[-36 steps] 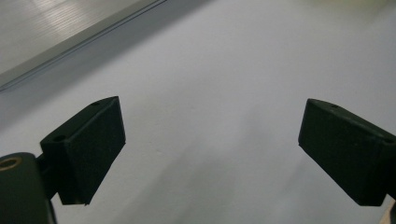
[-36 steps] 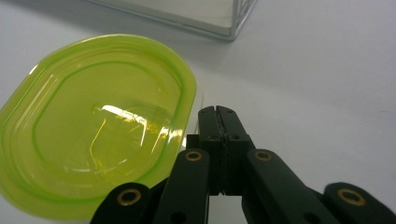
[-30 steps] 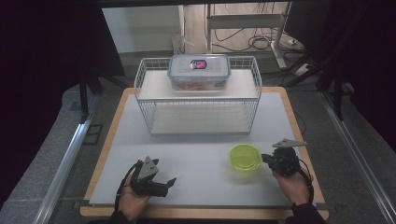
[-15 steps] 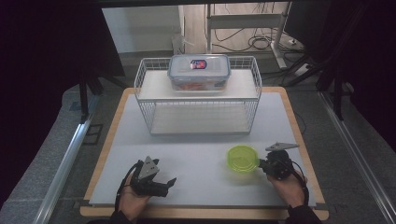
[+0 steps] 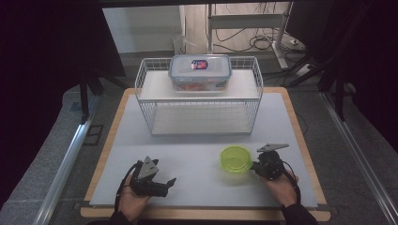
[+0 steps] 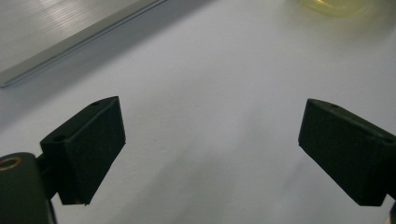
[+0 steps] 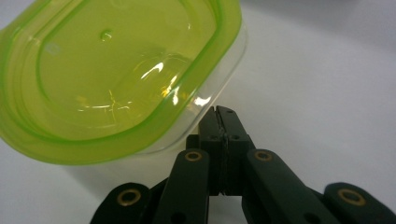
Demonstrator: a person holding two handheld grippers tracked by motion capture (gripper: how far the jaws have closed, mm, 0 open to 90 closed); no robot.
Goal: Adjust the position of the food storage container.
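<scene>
green container [image 7: 116, 79] cropped left, box contents [image 5: 199, 86] unclear

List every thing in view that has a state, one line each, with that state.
Small clear plastic container with green lid: lid on, upright on the table.
Clear rectangular plastic box with blue-rimmed lid: closed, on the white wire rack.
Left tool: open, nothing between the jaws.
Right tool: shut, tips at the small container's side.

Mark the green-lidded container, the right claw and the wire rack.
Green-lidded clear plastic container [image 5: 235, 159], high view, lid centre.
Right claw [image 7: 220, 126], right gripper view, shut tips.
White wire rack [image 5: 141, 79], high view, left rim.
</scene>
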